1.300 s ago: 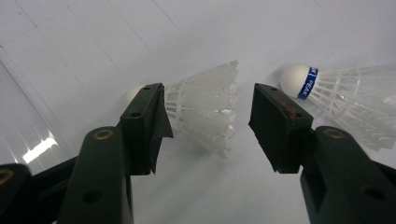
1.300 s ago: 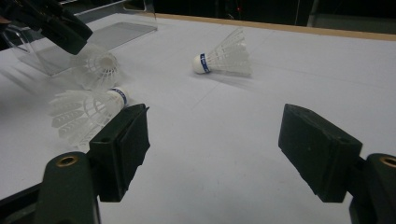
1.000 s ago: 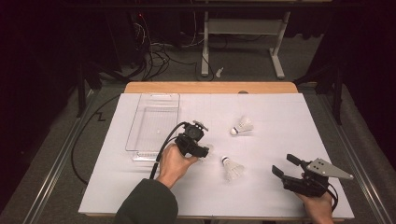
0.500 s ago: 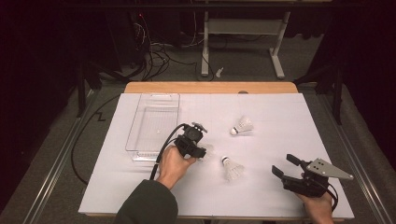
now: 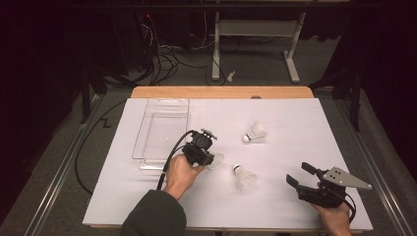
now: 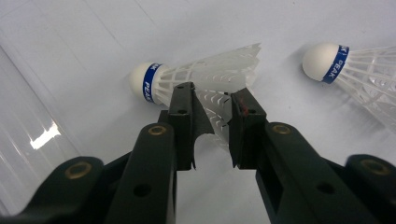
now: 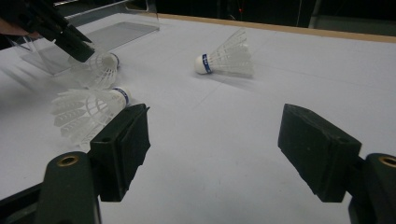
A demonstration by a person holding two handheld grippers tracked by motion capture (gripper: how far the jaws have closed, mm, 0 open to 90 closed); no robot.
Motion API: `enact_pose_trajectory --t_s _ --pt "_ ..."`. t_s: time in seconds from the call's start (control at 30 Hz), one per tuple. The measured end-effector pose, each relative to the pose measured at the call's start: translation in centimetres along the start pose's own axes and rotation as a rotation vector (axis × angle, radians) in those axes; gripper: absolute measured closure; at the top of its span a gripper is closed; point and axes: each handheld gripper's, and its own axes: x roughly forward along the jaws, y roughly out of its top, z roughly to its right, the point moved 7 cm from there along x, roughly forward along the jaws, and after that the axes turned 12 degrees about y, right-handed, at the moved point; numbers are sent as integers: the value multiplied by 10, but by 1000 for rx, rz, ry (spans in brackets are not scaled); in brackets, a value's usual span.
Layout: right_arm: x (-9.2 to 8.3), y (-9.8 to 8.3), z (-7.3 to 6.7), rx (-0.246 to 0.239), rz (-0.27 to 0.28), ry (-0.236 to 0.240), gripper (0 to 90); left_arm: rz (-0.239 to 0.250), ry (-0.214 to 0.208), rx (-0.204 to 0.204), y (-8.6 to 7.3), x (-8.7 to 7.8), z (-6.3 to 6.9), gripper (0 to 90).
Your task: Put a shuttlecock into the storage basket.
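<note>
Left of centre in the high view sits the clear plastic tray (image 5: pixel 160 129); as far as I can see nothing lies in it, though its near end is partly behind my left hand and cable.

Just right of it, the left gripper (image 5: pixel 210 158) points down at a white shuttlecock (image 6: pixel 205 81) lying on its side on the white table cover (image 5: pixel 295 123). In the left gripper view the jaws have just been closing and now pinch the feather skirt between them; the skirt looks bent where they meet it, with the cork and its blue band off to the upper left of that frame. Step in hand, as I read it: get this shuttlecock up and into the tray. To do it well I'd keep the squeeze light so the skirt doesn't crush, lift straight up before swinging left, and clear the tray wall before letting go.

A second shuttlecock (image 5: pixel 244 177) lies near, lower centre, and I shouldn't knock it. A third shuttlecock (image 5: pixel 255 132) lies above it, centre.

Lower right, the right gripper (image 5: pixel 298 174) rests spread wide, holding nothing, well apart from all three.
</note>
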Motion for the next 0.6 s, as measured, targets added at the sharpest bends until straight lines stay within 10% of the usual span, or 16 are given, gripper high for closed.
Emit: enact_pose_trajectory --t_s 0.6 --pt "0 0 0 -4 -2 0 254 57 4 -30 -1 -16 -17 896"
